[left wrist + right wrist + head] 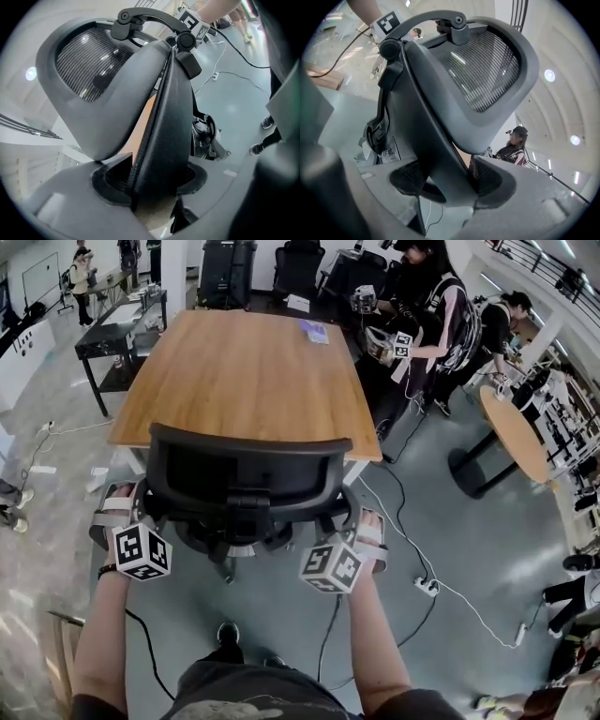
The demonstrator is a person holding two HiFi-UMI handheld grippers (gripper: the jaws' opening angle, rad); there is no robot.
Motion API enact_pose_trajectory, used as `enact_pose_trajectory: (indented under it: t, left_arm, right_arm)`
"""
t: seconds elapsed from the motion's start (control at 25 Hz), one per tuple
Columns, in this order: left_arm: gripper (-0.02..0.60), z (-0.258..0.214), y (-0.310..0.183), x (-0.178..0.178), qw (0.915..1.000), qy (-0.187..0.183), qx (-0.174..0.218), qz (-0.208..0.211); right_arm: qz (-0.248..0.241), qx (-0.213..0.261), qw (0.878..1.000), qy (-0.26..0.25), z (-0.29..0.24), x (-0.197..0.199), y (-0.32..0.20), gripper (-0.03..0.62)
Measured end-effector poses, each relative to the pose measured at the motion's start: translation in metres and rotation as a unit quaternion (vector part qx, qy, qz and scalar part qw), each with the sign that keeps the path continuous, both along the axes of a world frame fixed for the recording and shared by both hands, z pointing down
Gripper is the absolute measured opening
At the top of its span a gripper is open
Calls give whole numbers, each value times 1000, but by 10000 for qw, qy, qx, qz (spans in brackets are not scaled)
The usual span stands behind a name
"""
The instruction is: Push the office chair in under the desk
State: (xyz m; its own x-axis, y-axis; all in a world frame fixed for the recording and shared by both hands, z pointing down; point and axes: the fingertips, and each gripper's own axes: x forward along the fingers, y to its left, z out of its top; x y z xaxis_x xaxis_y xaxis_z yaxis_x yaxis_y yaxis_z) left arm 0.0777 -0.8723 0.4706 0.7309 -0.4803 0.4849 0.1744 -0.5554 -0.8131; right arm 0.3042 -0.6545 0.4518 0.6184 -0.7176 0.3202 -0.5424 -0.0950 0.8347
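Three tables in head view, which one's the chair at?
The big rectangular wooden desk, centre: the office chair stands at its near edge. The round table is off right, the black table far left.

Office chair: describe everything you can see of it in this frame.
The office chair is black, with a mesh back in a curved plastic frame and a rear support bracket. It stands upright, facing the near edge of the wooden desk. The left gripper and right gripper clamp its back's side edges with their fingers.
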Motion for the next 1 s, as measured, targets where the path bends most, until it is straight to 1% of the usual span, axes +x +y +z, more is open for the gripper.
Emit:
enact_pose_trajectory:
  t: [0.28, 0.52, 0.64, 0.76, 1.0]
  left_arm:
    - [238, -3, -36, 21, 9999, -35, -38, 116]
    - [239, -5, -74, 63, 9998, -8, -1, 218]
    - [239, -2, -82, 75, 9995, -57, -45, 318]
    - [238, -2, -86, 81, 9992, -87, -29, 397]
    - [236, -5, -84, 80, 9988, -36, 73, 492]
  right_arm:
    - [94, 32, 9999, 55, -4, 15, -29, 272]
    - [150, 124, 9997, 131, -7, 51, -61, 272]
    - [208, 128, 9996, 126, -5, 61, -69, 272]
    - [291, 149, 9994, 116, -5, 69, -74, 272]
    - [412, 176, 9989, 152, -9, 72, -75, 276]
